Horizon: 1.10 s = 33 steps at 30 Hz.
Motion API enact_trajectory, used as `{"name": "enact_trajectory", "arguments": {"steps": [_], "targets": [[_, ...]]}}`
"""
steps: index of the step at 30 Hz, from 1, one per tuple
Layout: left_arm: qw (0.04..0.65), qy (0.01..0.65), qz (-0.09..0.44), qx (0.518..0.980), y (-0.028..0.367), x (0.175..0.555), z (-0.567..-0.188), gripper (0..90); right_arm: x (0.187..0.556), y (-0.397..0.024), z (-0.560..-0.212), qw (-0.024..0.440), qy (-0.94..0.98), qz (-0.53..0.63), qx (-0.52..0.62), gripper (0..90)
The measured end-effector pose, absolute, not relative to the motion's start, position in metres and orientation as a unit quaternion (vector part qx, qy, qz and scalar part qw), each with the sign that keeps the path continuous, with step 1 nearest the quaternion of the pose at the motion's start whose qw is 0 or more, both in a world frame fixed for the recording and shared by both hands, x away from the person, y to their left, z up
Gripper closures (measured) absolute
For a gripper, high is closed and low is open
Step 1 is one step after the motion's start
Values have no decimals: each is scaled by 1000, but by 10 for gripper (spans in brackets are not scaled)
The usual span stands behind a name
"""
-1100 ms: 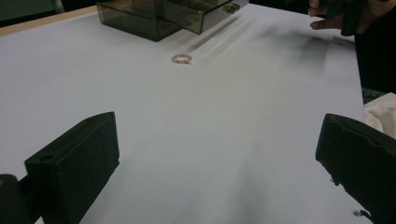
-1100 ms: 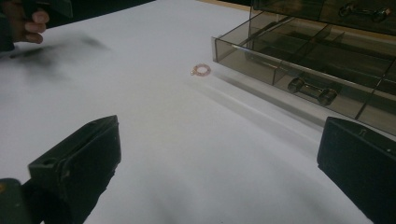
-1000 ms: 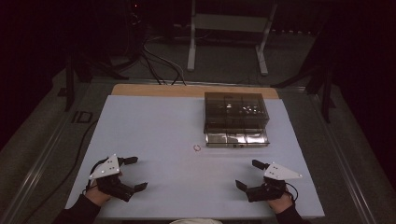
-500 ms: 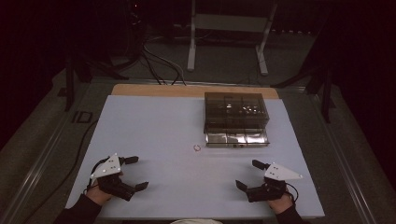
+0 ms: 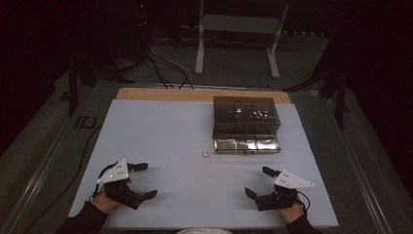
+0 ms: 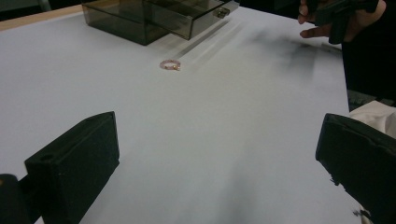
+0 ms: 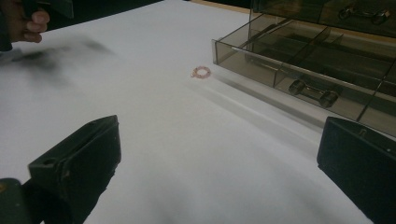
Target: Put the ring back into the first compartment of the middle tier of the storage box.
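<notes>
both tongs, left tongs (image 5: 144, 180) and right tongs (image 5: 257, 182), are sitting wide open and empty, well short of the pink ring (image 5: 205, 155) lying just beside the open drawer box (image 5: 246, 124), nothing picked yet.

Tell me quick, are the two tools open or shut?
Left tool: open, holding nothing.
Right tool: open, holding nothing.

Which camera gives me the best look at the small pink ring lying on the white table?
The left gripper view: the small pink ring lies unobstructed on the white table, its hoop shape clear. The right gripper view shows it smaller, near the smoky clear drawer box. In the high view it is a tiny speck.
</notes>
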State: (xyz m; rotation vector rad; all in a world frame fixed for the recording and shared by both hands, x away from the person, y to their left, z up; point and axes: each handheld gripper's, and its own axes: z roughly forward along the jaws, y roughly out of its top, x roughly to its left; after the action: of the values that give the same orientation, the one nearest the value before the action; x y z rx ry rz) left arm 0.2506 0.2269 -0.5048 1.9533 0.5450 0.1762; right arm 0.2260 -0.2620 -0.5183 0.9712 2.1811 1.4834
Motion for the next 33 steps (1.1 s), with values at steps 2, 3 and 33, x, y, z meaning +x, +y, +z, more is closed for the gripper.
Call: {"name": "enact_trajectory", "arguments": {"steps": [2, 3, 33], "targets": [[526, 226, 72, 817, 225, 253, -504, 10, 226, -262, -518, 164, 765, 521, 341, 0], [527, 225, 71, 816, 225, 254, -503, 10, 226, -262, -518, 164, 765, 521, 341, 0], [550, 188, 46, 813, 185, 284, -482, 11, 222, -258, -516, 177, 771, 516, 328, 0]]}}
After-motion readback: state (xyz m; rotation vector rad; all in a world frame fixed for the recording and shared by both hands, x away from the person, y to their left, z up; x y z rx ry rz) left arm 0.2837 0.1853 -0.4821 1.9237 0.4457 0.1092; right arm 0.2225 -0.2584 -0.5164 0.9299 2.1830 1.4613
